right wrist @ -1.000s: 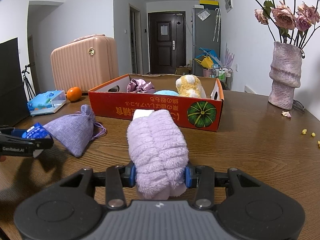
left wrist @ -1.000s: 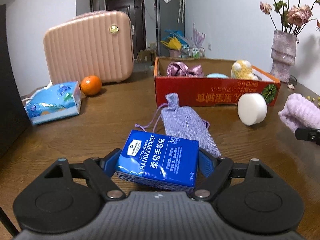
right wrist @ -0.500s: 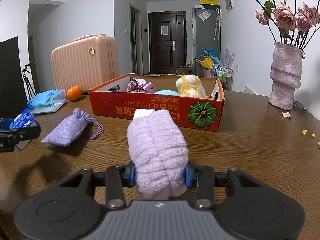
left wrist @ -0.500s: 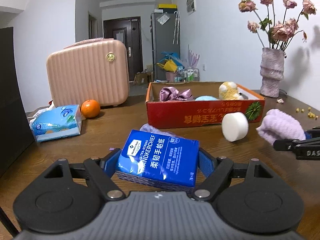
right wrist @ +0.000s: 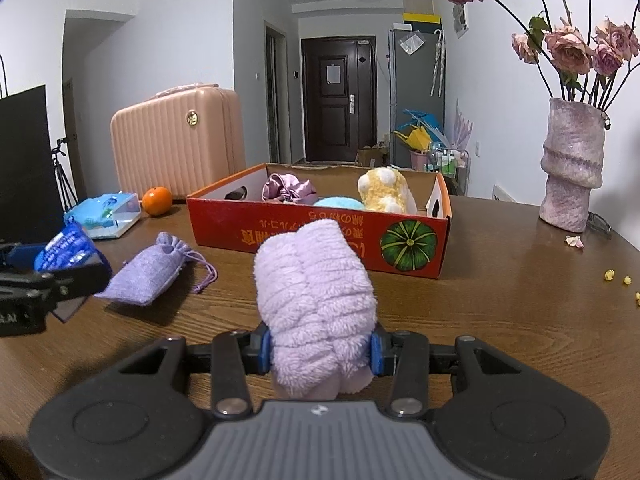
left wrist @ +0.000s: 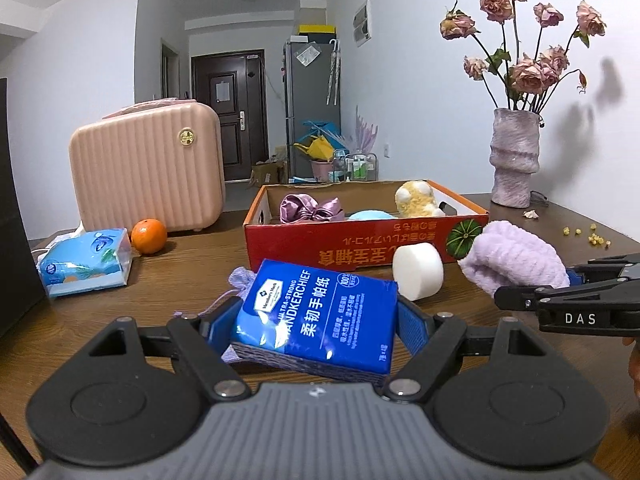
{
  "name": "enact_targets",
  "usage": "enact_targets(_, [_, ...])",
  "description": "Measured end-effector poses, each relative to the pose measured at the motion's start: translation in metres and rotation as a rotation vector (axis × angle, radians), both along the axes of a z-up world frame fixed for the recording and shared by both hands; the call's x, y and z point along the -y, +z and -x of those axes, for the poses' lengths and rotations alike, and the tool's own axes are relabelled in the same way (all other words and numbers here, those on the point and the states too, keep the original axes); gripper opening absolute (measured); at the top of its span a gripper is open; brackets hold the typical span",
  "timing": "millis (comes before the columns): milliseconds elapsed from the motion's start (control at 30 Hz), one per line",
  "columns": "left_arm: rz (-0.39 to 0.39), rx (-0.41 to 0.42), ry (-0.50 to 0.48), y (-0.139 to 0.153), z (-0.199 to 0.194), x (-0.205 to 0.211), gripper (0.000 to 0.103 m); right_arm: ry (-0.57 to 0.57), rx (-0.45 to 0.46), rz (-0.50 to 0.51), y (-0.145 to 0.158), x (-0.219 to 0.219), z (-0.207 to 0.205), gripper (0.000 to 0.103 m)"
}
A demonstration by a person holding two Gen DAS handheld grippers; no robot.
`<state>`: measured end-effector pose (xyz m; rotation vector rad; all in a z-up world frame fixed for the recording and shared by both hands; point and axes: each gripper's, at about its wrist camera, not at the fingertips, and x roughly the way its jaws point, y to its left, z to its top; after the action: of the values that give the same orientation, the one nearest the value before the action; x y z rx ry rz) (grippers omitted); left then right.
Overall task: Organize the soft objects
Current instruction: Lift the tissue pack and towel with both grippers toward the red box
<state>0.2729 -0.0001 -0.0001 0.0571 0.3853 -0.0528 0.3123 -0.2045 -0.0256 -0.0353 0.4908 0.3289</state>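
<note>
The left gripper (left wrist: pixel 316 316), jaws clamping the handkerchief pack (left wrist: pixel 320 314), has lifted toward the red box (left wrist: pixel 360 240); clear its near wall before releasing.

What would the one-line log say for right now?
left gripper: shut on tissue pack | right gripper: shut on purple towel | box: ahead on table | pouch: on table

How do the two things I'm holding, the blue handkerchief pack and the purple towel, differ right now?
The handkerchief pack is a flat, glossy, printed blue packet; the purple towel is a plump, fluffy plain roll. The left gripper spans the pack's width; the right gripper pinches the towel narrower. Both are clamped and off the table, short of the red box.
</note>
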Motion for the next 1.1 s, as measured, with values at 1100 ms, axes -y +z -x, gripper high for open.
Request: enact_targets(1100, [-0.005,0.014,0.079,0.003,-0.028,0.013,0.081,0.008,0.201,-0.012,0.017,-0.022,0.015,0.043])
